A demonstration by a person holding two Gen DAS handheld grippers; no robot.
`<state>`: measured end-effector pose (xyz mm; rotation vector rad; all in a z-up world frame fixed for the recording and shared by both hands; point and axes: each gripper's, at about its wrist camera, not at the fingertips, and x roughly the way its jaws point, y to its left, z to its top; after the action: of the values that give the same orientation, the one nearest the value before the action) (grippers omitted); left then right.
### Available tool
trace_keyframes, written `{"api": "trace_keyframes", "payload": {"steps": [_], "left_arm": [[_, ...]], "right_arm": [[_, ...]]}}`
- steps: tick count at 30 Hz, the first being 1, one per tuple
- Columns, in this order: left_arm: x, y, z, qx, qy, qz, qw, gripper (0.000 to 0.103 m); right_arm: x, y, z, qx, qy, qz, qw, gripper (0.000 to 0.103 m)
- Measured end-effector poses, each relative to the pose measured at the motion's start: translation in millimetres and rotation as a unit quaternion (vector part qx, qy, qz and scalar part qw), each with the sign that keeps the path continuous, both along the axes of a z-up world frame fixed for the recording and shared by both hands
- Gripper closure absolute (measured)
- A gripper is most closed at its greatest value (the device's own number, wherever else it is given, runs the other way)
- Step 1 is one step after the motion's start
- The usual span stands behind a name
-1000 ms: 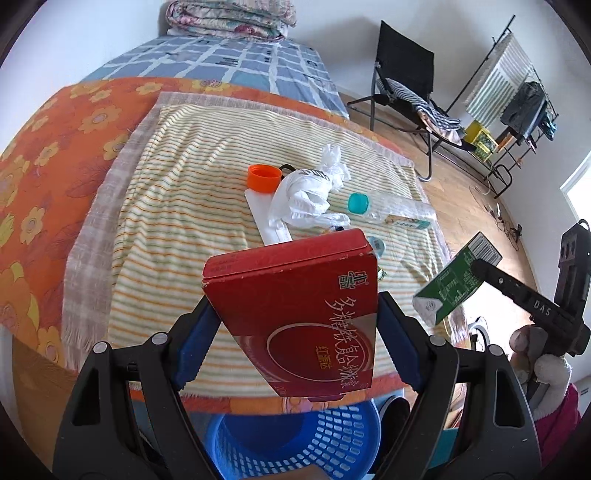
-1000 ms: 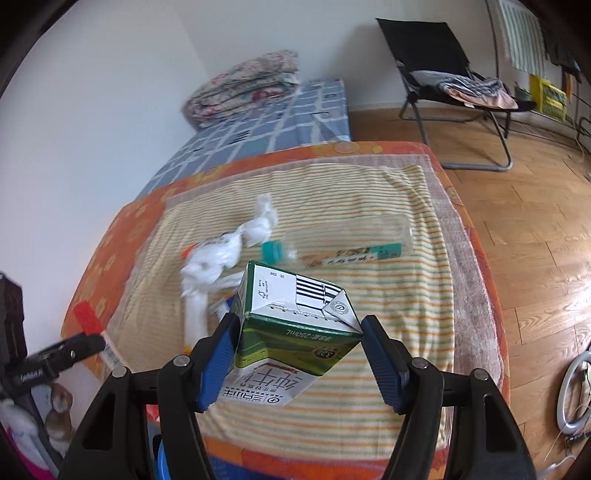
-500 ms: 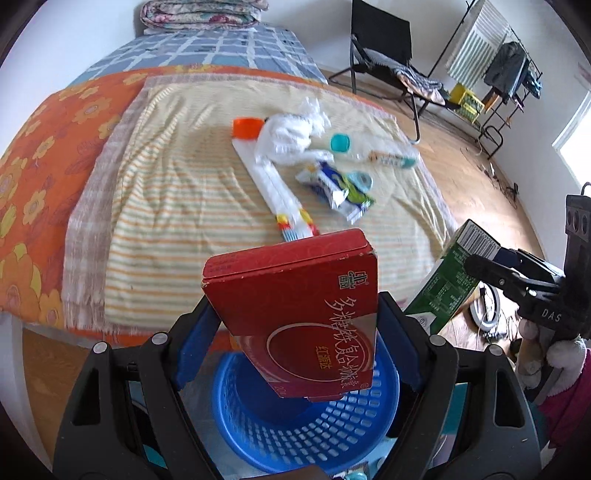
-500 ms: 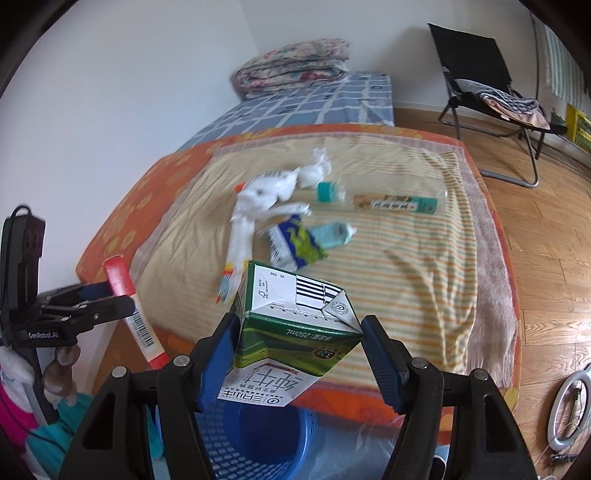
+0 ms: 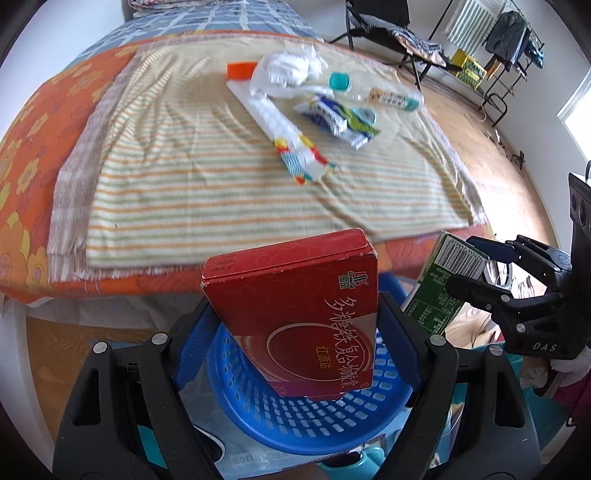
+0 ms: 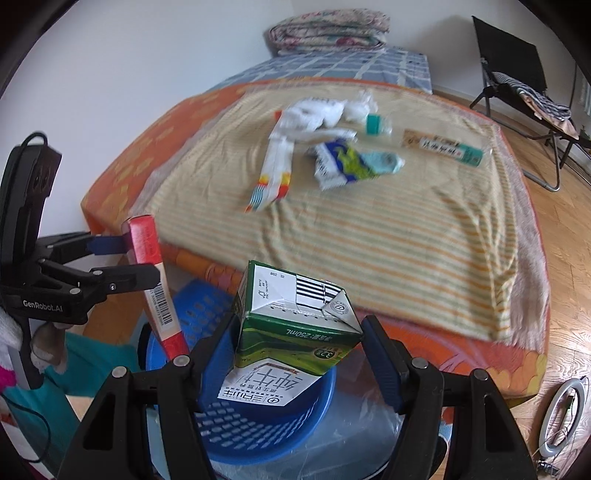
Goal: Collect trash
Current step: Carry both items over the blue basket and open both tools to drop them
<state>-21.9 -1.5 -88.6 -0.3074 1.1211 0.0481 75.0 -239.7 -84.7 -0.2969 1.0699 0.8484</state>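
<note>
My left gripper [image 5: 295, 325] is shut on a red box [image 5: 299, 314] and holds it above a blue basket [image 5: 295, 417] on the floor by the bed. My right gripper [image 6: 299, 354] is shut on a green milk carton [image 6: 291, 325], also above the basket [image 6: 258, 428]. The right gripper with the carton [image 5: 439, 284] shows at the right of the left wrist view. The left gripper with the red box [image 6: 151, 273] shows at the left of the right wrist view. Other trash lies on the striped towel [image 5: 207, 158]: white plastic bag [image 5: 284, 70], wrappers [image 5: 332, 114], clear bottle [image 5: 373, 92].
The bed has an orange flowered cover [image 5: 33, 122] and folded quilts [image 6: 328, 29] at its far end. A black folding chair [image 6: 517, 74] and a clothes rack [image 5: 509, 44] stand on the wooden floor beyond. A ring light [image 6: 561, 410] lies on the floor at right.
Both grippers have drawn back from the bed and lowered, each still holding its item. The blue basket now sits directly under both.
</note>
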Motion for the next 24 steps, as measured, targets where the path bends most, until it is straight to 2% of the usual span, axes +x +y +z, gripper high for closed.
{"api": "trace_keyframes", "payload": {"steps": [14,16,18,24], "left_arm": [[-9.6,-8.3,-26.2,0.021,0.034,-0.01,0.9992,0.018],[-9.7,-7.7,-27.6,0.021,0.037,-0.009,0.9991,0.018],[-9.6,-7.9,-28.5,0.02,0.038,-0.009,0.999,0.018],[-8.6,-10.3,-28.0,0.026,0.036,-0.013,0.9989,0.018]], "right_arm": [[-24.7,9.7,-42.8,-0.043,0.037,0.027,0.998,0.032],[-23.9,10.2,-45.3,-0.047,0.041,0.027,0.998,0.029],[-21.8,9.4,-46.7,-0.049,0.042,0.023,0.998,0.019],[-19.0,7.4,-47.8,-0.047,0.046,0.015,0.998,0.019]]}}
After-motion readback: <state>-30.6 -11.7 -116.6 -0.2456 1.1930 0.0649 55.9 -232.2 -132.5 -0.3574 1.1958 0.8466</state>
